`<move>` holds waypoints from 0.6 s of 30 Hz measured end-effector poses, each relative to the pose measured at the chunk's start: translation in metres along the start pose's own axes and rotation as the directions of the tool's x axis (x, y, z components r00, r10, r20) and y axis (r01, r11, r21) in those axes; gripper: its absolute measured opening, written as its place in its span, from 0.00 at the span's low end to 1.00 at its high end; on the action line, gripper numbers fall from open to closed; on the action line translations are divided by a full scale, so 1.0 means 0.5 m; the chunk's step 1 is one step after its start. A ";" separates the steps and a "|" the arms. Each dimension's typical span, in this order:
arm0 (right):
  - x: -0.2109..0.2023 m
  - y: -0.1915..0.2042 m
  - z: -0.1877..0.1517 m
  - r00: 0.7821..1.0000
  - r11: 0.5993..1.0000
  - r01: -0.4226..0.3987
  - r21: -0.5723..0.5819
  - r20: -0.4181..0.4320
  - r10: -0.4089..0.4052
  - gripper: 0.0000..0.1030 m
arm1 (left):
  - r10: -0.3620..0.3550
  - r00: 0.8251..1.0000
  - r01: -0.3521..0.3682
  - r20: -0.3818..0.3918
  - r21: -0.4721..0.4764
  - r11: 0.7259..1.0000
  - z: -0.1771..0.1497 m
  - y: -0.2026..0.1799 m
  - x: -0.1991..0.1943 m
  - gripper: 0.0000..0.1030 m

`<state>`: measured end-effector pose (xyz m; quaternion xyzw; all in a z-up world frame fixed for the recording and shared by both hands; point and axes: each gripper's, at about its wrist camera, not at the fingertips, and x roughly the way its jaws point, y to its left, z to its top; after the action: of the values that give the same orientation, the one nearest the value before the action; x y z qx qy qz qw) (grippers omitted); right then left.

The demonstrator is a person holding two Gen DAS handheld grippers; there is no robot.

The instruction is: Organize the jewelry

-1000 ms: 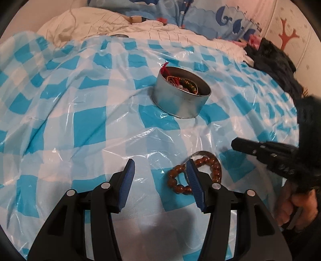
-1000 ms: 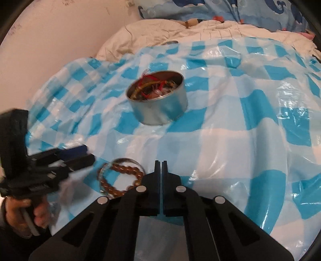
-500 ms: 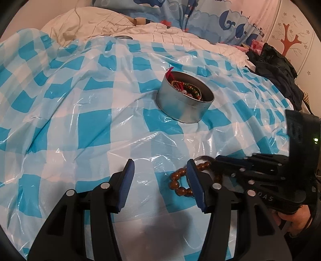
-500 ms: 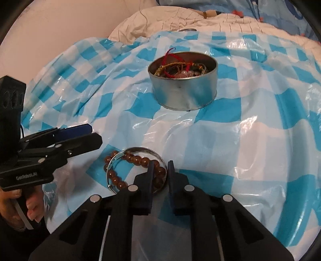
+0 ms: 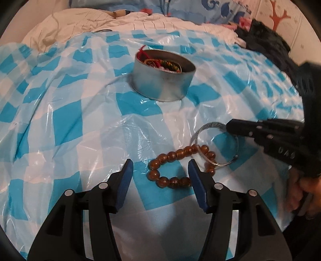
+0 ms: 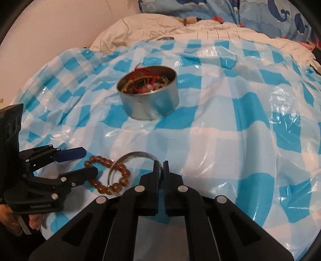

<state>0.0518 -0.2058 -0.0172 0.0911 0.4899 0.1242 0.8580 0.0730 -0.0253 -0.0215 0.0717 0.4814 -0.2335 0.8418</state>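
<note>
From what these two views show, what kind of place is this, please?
Most likely a bedroom: the work surface is a bed covered by a blue checked plastic sheet, with a white quilt and a whale-print pillow behind it. A round metal tin of jewelry stands on the sheet.

The left gripper (image 5: 159, 170) hangs low with its 2 blue-padded fingers (image 5: 126, 180) spread wide, while the right gripper (image 6: 159, 168) is pinched nearly closed, a bare hand (image 5: 305, 198) gripping its handle.
</note>
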 end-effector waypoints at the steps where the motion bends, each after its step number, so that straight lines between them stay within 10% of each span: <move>1: 0.003 0.000 -0.001 1.000 1.000 0.000 0.000 -0.005 0.000 0.06 | 0.006 1.000 -0.006 0.001 0.006 1.000 -0.001 -0.003 0.001 0.53; 9: 0.019 0.032 -0.014 0.998 0.994 0.055 -0.095 -0.016 -0.057 0.21 | 0.034 0.999 -0.035 0.014 0.077 0.996 -0.007 -0.026 0.000 0.35; 12: 0.015 0.028 -0.015 0.998 0.994 0.066 -0.093 -0.008 -0.067 0.14 | 0.032 0.999 -0.032 0.004 0.079 0.996 -0.006 -0.020 -0.001 0.11; 18: -0.012 0.004 -0.004 0.999 1.000 0.021 -0.021 0.049 -0.020 0.04 | -0.022 0.998 0.020 0.051 0.030 0.999 0.006 -0.002 -0.035 0.10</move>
<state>0.0469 -0.2056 -0.0128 0.0799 0.4686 0.1183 0.8718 0.0674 -0.0214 -0.0053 0.0733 0.4569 -0.2512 0.8501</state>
